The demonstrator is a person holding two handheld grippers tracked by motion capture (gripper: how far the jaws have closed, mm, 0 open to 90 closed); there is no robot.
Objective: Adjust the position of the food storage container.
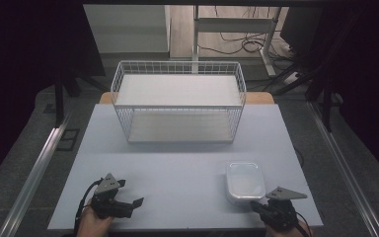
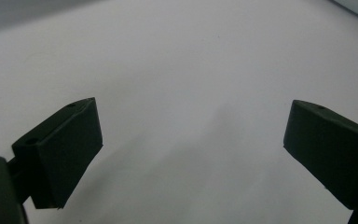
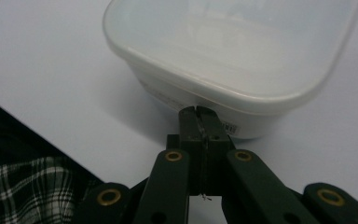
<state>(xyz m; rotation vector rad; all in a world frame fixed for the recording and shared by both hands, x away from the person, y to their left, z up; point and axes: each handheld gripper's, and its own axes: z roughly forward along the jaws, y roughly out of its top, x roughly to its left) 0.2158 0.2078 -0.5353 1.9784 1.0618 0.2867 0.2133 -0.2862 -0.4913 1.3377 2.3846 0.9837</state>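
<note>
Plainly, the plastic container [image 1: 246, 182] is white, rounded, lidded.

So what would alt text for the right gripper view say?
The right tongs, jaws pressed together, point at the near wall of a white lidded plastic container on a pale table. A plaid cloth shows at the lower left.

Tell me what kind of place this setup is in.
Probably a lab or workshop bay set up for recording: a plain table with just a white wire basket and a lidded plastic container, dark curtains around it, and loose cables on the floor behind.
</note>
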